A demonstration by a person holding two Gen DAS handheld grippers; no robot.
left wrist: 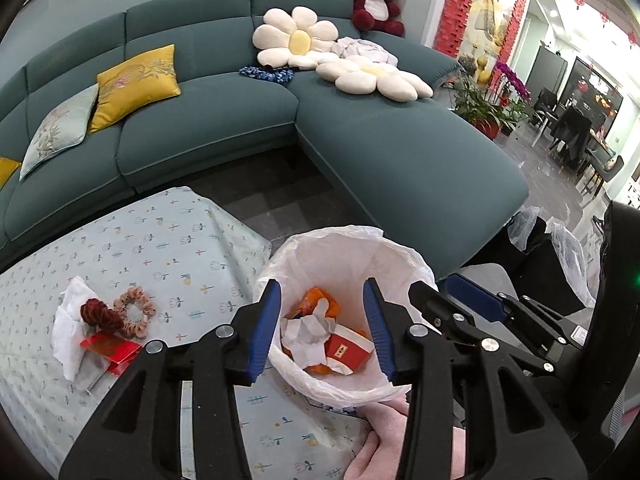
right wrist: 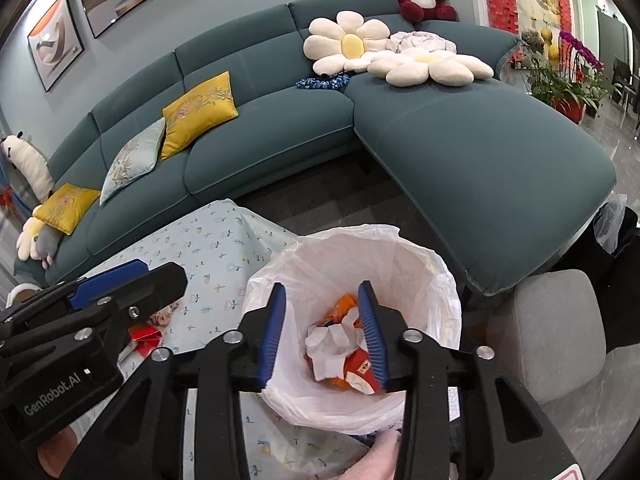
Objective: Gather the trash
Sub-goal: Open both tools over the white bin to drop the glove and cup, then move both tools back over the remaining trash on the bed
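1. Left gripper (left wrist: 322,328): hovered over the mouth of the bin, pointing down into it; its blue-padded jaws stood apart with nothing between them, released.
2. Right gripper (right wrist: 326,330): hung over the same bin just beside the left one; jaws parted, pads pressing on nothing, released.
3. Trash bin (left wrist: 416,264): round, lined with a white plastic bag, standing at the corner of the table, in front of the sofa's chaise.
4. Trash inside the bin: a crumpled white paper (left wrist: 306,334), a red carton (left wrist: 348,350) and an orange wrapper (left wrist: 316,296), all lying loose at the bottom.
5. Table (left wrist: 168,240): covered with a pale blue cloth printed with small flowers.
6. Items on the table, well left of the bin: a white tissue (left wrist: 66,328), a red packet (left wrist: 110,348) beside it, a dark red scrunchie (left wrist: 98,314) and a pink scrunchie (left wrist: 134,312) touching each other.
7. Sofa (left wrist: 208,120): teal, L-shaped, behind the table. It bore a yellow cushion (left wrist: 138,80), a pale patterned cushion (left wrist: 60,130), two flower-shaped pillows (left wrist: 298,38) and a red-and-white plush bear (left wrist: 374,0) on the backrest.
8. Grey stool (right wrist: 548,328): just right of the bin.
9. Potted plants (left wrist: 486,104): on the floor beyond the chaise.
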